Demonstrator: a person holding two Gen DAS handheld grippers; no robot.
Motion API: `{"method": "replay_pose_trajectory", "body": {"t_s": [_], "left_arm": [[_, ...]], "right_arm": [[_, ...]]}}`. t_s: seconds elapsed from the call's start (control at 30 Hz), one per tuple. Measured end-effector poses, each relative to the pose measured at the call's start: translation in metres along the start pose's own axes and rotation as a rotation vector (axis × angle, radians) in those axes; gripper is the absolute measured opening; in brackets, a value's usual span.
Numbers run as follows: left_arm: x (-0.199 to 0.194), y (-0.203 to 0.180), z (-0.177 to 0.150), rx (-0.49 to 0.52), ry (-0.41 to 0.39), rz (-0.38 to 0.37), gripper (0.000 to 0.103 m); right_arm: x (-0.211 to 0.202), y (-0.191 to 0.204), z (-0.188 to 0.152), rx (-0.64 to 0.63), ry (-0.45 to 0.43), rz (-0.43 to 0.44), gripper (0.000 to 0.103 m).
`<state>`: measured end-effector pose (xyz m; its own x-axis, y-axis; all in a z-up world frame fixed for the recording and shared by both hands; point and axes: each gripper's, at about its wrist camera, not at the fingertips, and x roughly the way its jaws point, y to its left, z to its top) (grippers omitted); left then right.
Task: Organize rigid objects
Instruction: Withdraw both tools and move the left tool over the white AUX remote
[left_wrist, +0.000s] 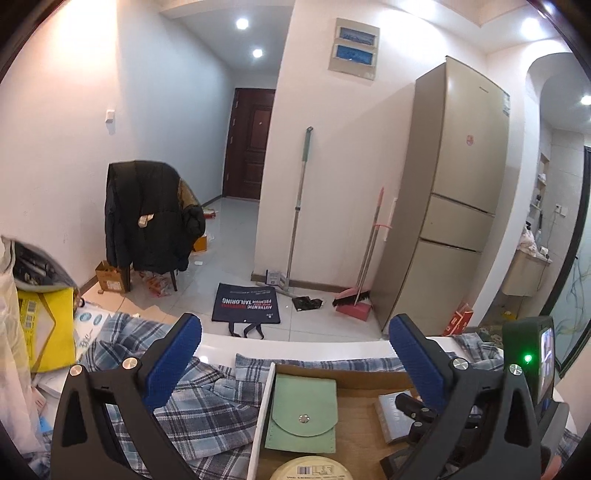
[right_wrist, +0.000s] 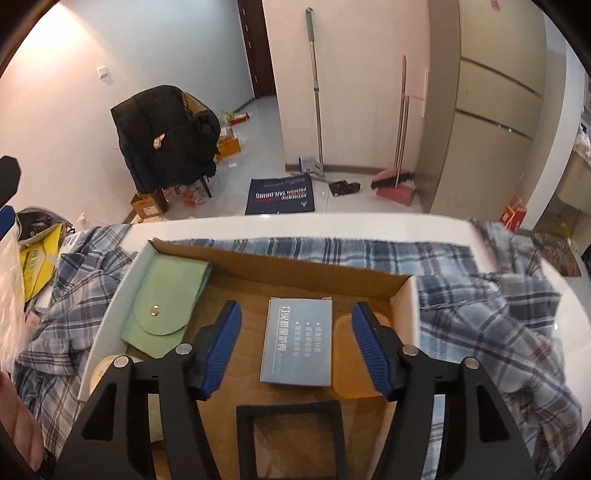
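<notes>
On the far left a yellow box (right_wrist: 37, 266) sits by a blue checked cloth (right_wrist: 74, 295) that lies over the white table (right_wrist: 258, 225). On the cloth sits an open cardboard box (right_wrist: 295, 266). At its left side lies a green pouch (right_wrist: 166, 302) with a round snap, and a round tape roll (left_wrist: 314, 470) sits just below it. The left gripper (left_wrist: 295, 354) hangs above the pouch with its blue pads (left_wrist: 173, 362) as wide apart as they go and nothing between them. In the middle of the box lies a small grey box (right_wrist: 297, 347) with white writing, and a black square frame (right_wrist: 291, 435) lies just below it. The right gripper (right_wrist: 297, 354) is partly open over the grey box, and its pads do not touch it. An orange flat thing (right_wrist: 347, 369) lies just right of the grey box, by the box wall
</notes>
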<state>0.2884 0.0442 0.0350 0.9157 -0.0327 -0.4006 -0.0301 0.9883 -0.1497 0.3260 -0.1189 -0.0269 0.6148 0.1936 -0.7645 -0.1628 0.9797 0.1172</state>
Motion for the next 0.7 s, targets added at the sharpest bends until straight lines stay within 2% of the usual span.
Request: {"method": "replay_pose_trajectory", "body": {"t_s": [0.1, 0.17, 0.33, 0.47, 0.53, 0.63, 0.7], "left_arm": [[-0.026, -0.008, 0.013, 0.0, -0.06, 0.003, 0.103], [-0.048, -0.014, 0.022, -0.021, -0.092, -0.033, 0.103], [-0.097, -0.03, 0.034, -0.069, -0.148, -0.061, 0.103], [-0.134, -0.044, 0.045, -0.055, -0.158, -0.064, 0.103], [-0.151, -0.048, 0.047, -0.058, -0.138, -0.033, 0.103], [-0.181, -0.049, 0.041, -0.05, -0.136, -0.047, 0.103], [-0.2, -0.055, 0.032, -0.013, -0.147, -0.02, 0.103]], "right_arm": [[-0.036, -0.004, 0.007, 0.023, -0.06, 0.019, 0.061], [-0.067, -0.006, 0.008, 0.01, -0.102, 0.007, 0.061], [-0.141, -0.024, -0.009, -0.005, -0.179, -0.009, 0.062], [-0.188, -0.034, -0.028, -0.008, -0.233, -0.027, 0.062], [-0.21, -0.035, -0.04, -0.017, -0.26, -0.015, 0.063], [-0.238, -0.038, -0.062, -0.039, -0.301, -0.007, 0.064], [-0.254, -0.04, -0.079, -0.051, -0.33, -0.006, 0.065]]}}
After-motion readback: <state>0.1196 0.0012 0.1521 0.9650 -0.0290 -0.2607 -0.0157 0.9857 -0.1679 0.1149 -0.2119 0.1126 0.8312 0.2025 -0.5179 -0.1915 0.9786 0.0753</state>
